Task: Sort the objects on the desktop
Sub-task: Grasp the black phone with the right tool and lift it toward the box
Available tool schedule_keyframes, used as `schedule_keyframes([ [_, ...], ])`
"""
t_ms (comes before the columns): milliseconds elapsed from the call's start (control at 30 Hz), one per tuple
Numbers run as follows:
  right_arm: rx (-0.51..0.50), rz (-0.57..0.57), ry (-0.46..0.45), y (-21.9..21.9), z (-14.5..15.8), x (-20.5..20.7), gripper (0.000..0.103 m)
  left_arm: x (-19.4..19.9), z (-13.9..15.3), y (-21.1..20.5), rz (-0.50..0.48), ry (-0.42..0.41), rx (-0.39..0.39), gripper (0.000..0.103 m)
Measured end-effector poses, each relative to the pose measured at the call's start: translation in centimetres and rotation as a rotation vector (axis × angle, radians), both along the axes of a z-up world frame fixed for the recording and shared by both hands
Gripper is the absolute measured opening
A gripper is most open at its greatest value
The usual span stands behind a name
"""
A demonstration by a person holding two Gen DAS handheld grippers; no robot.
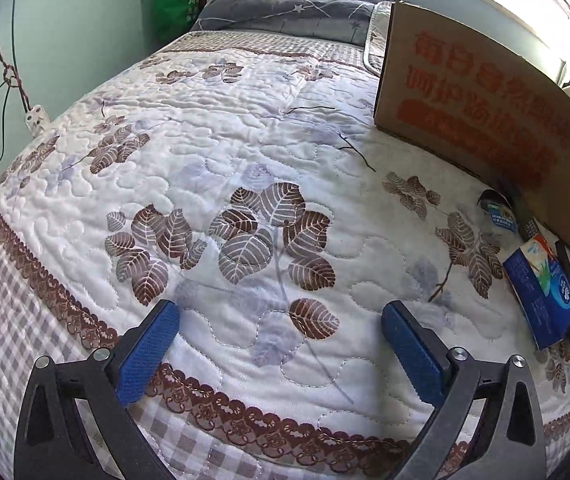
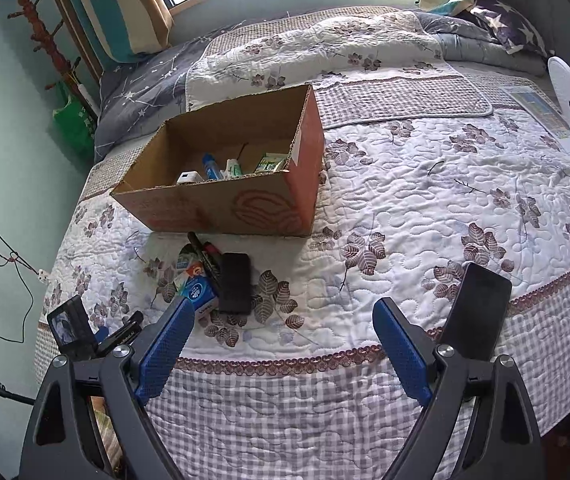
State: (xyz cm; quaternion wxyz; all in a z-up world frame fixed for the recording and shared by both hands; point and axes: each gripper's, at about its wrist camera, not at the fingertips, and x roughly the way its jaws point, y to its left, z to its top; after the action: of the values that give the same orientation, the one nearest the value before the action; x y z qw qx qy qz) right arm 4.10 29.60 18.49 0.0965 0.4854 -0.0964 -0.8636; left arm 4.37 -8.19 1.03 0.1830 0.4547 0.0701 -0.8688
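Observation:
An open cardboard box (image 2: 221, 184) sits on the quilted bed; it also shows in the left wrist view (image 1: 481, 112). Inside lie several small items, among them a blue tube (image 2: 211, 166) and a green packet (image 2: 271, 162). In front of the box lies a small pile: a black case (image 2: 236, 288), a black marker (image 2: 203, 254) and a blue carton (image 2: 197, 294), which the left wrist view shows too (image 1: 541, 292). My right gripper (image 2: 283, 324) is open and empty, just right of the pile. My left gripper (image 1: 281, 324) is open and empty over bare quilt.
A black phone (image 2: 477, 312) lies near the bed's front edge on the right. A white round object (image 2: 569, 100) and papers sit far right. Pillows and a folded blanket lie at the back. Cables and a power strip (image 1: 37, 118) hang by the left wall.

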Motion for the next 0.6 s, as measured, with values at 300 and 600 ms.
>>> schedule_keyframes([
  [300, 0.123, 0.065, -0.035, -2.9, -5.0, -0.5, 0.091, 0.0, -0.1, -0.1, 0.003, 0.0, 0.005, 0.103],
  [600, 0.09, 0.171, -0.064, -8.4, -10.4, -4.2, 0.091, -0.1, -0.2, -0.1, 0.004, 0.007, 0.009, 0.103],
])
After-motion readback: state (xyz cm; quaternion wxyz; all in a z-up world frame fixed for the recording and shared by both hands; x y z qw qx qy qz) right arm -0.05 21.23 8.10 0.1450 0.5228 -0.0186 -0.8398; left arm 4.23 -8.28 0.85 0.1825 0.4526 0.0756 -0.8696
